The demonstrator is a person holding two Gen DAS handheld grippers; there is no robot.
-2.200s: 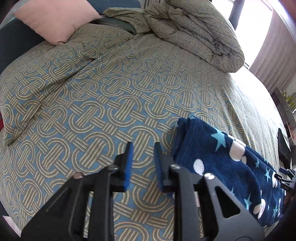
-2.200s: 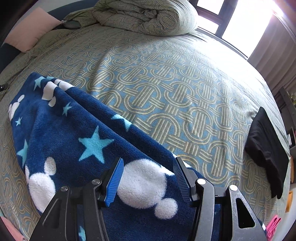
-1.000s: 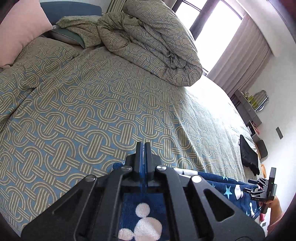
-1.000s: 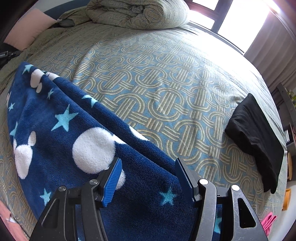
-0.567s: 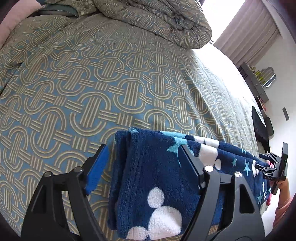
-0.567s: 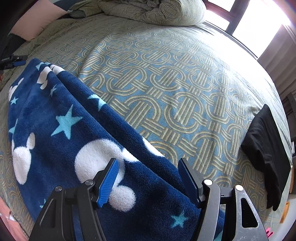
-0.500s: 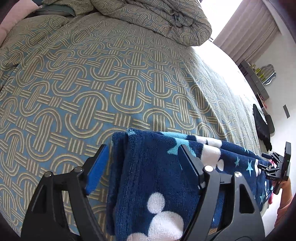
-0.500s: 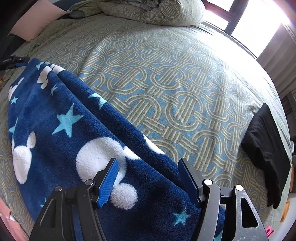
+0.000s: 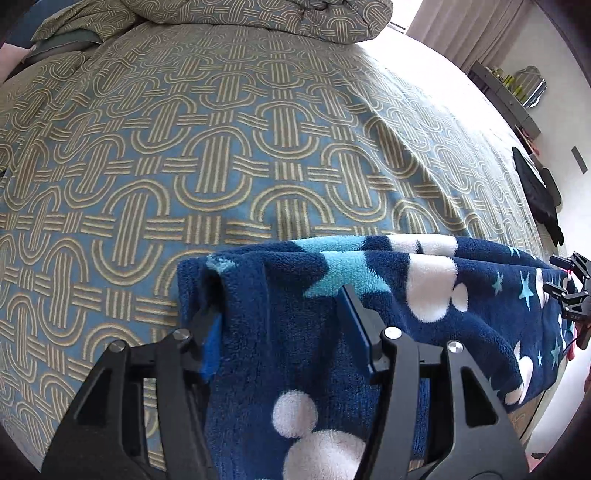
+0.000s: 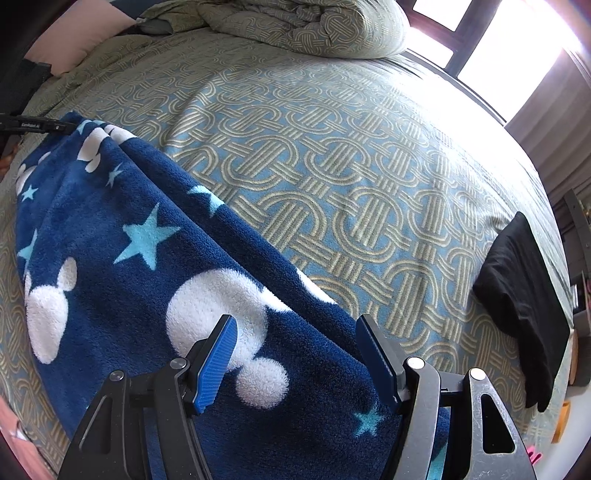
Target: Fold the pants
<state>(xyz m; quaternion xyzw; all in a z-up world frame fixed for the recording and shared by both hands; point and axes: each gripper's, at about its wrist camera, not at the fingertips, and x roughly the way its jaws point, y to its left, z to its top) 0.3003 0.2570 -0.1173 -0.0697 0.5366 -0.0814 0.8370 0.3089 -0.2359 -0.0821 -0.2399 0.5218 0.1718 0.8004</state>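
The navy fleece pants (image 9: pixel 369 295) with white mouse heads and light blue stars lie folded lengthwise along the near edge of the bed. My left gripper (image 9: pixel 280 317) is open, its jaws straddling one end of the pants; the left finger is partly hidden under the fabric edge. My right gripper (image 10: pixel 297 343) is open over the other end of the pants (image 10: pixel 129 266), its blue pads (image 10: pixel 221 350) just above the fleece. The right gripper also shows far right in the left wrist view (image 9: pixel 570 291).
The bed (image 9: pixel 258 129) has a blue and tan woven-pattern cover. A rolled duvet (image 10: pixel 314 26) lies at the head. A pink pillow (image 10: pixel 85 33) sits far left. A folded black garment (image 10: pixel 524 295) lies at the right edge. Shelves (image 9: pixel 513 92) stand by the wall.
My left gripper was shut a second ago, then opened and moved forward over the end of the pants. My right gripper stayed open and shifted only slightly.
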